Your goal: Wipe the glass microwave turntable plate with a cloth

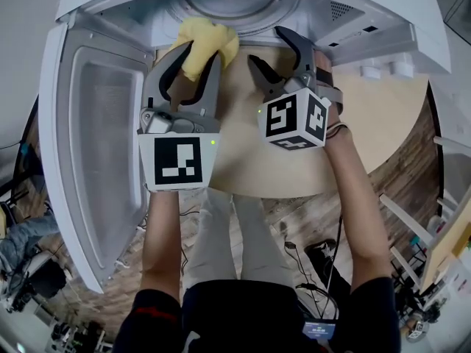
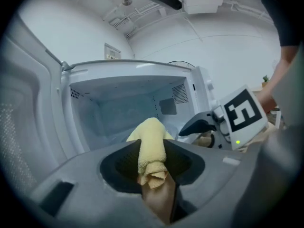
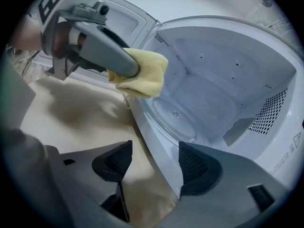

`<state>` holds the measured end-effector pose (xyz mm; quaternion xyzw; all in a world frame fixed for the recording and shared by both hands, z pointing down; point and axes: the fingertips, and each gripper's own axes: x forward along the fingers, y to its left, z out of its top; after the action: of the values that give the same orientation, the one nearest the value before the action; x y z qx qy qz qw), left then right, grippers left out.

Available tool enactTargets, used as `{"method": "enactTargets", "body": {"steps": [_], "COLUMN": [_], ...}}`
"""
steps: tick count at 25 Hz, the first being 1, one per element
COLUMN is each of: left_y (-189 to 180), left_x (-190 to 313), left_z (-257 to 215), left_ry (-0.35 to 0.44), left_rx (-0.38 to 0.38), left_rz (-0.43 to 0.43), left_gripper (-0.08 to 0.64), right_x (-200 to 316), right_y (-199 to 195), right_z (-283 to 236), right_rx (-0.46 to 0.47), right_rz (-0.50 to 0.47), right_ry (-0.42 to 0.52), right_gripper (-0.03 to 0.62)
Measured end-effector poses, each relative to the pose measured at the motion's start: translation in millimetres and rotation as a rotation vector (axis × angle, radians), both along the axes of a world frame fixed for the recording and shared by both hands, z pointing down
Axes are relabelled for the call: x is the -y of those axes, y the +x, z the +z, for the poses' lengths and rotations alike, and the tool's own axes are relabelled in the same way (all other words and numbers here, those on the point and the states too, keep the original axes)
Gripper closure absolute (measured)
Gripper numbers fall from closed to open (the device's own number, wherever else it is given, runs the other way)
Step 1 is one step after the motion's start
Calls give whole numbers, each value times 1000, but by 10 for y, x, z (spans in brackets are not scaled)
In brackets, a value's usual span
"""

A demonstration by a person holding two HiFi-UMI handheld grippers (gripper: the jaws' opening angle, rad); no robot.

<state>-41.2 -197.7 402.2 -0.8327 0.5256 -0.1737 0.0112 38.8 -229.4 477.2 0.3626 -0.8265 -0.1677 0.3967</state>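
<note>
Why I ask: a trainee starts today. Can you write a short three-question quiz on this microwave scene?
1. True or false: the left hand-held gripper is shut on the yellow cloth.
2. Where is the glass turntable plate? A on the table; B inside the microwave; C on the floor.
3. Fill in: the jaws of the right hand-held gripper stand ____.
Key: 1 true; 2 B; 3 open.

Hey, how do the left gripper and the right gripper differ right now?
The left gripper is shut on a yellow cloth; the right gripper is open, nothing between its jaws. In the head view the left gripper's cube faces the camera squarely, while the right gripper's is turned, showing two faces. Both point into the open microwave.
</note>
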Motion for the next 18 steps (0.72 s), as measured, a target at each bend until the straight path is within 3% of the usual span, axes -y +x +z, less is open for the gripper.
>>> {"method": "enactTargets", "body": {"steps": [7,12,18], "left_y": [-68,-155,-131], "left_x": [449,659,828], "left_z": [-215,-261,-195], "left_ry": [129,131,122], "left_rx": [62,70,100], "left_rz": [-34,-104,-76], "left_gripper": [430,430,430], "right_x": [2,6,6], "right_y": [6,-4,3], "right_z": [5,4,8], "right_rx": [-2,0,-2], "right_rz": [0,-1,2], "right_ry": [0,1,0], "right_gripper": [322,322,323]}}
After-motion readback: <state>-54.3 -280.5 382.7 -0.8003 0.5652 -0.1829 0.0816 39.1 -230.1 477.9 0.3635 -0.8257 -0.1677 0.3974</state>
